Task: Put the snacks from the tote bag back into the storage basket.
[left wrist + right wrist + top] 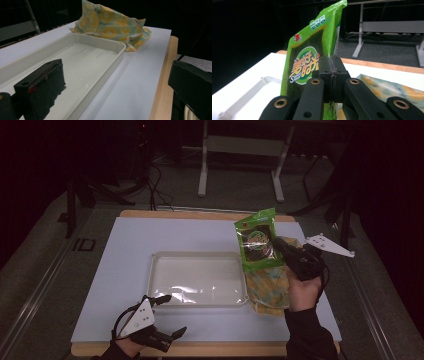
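High view: right gripper (276, 243), jaws clamped on the green packet (257, 240), holds it aloft just right of the tray (155, 285), above the yellow bag (267, 292). Left gripper (169, 315) rests open, empty. Packet looks light, crinkly, slippery; grip its sealed edge.

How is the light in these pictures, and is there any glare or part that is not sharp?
High view: dark room, lit table, white glare on the tray floor. Left gripper view: the near gripper jaws are soft, the yellow cloth bag sharper. Right gripper view: the green packet is sharp and bright, the background black.
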A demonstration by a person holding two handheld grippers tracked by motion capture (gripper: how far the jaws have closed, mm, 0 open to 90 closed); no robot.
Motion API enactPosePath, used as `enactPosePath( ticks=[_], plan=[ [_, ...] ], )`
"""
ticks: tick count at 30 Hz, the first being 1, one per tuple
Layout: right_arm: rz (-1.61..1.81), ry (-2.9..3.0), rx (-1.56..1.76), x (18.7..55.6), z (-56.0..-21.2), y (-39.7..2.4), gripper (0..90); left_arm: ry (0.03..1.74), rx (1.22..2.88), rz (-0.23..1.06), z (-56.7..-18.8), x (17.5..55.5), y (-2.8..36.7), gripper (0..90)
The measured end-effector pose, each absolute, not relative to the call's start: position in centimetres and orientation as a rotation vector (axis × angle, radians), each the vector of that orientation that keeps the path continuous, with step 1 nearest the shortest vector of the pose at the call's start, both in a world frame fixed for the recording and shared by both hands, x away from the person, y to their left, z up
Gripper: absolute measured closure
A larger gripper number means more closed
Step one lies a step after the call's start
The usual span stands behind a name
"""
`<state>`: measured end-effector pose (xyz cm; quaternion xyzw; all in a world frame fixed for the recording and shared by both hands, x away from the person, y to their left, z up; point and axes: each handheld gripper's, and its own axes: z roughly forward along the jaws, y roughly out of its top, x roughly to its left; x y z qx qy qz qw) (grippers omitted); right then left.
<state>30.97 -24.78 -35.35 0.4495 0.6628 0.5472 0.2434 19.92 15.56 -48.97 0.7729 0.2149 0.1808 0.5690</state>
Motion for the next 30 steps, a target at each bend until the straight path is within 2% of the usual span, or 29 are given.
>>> enactPosePath(
  ticks=[18, 30],
  plan=[
    [1.641, 1.786, 1.312, 31.6, -38.9, -19.4, 89.3, 0.5, 1.807, 0.425, -48.9, 19.9, 15.6, 1.1],
    [1.649, 1.806, 1.365, 30.9, -42.4, -18.1, 89.4, 0.492, 1.799, 0.423, -48.8, 19.8, 15.6, 1.1]
  ],
)
